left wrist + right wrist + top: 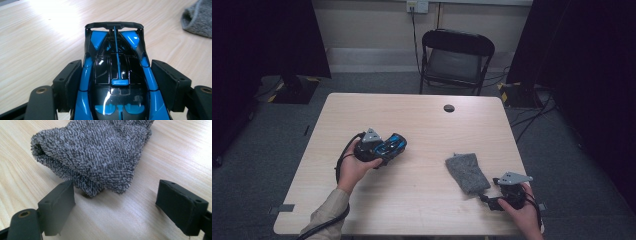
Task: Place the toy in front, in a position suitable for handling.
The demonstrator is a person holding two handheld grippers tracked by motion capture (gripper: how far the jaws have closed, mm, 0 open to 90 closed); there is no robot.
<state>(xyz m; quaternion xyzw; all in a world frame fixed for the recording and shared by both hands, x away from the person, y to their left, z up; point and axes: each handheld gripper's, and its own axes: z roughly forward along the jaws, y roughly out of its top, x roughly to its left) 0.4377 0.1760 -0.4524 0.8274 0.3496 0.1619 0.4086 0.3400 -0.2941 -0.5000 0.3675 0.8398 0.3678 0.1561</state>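
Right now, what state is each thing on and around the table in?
Blue and black toy racing car: clamped by its sides between the left gripper jaws.
Grey fuzzy knitted cloth: lying crumpled on the table, untouched.
Right gripper: open, just short of the cloth.
Black folding chair: unfolded, unoccupied.

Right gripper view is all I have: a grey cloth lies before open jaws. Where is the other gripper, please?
Observer: The left gripper is over the left half of the table, well apart from the cloth.
Operator: Does it hold something?
Observer: Yes, a blue and black toy car, with the pads pressed on its two sides.
Operator: Which way does the car lie in the jaws?
Observer: Its wing end points away from the hand, toward the cloth's side of the table.
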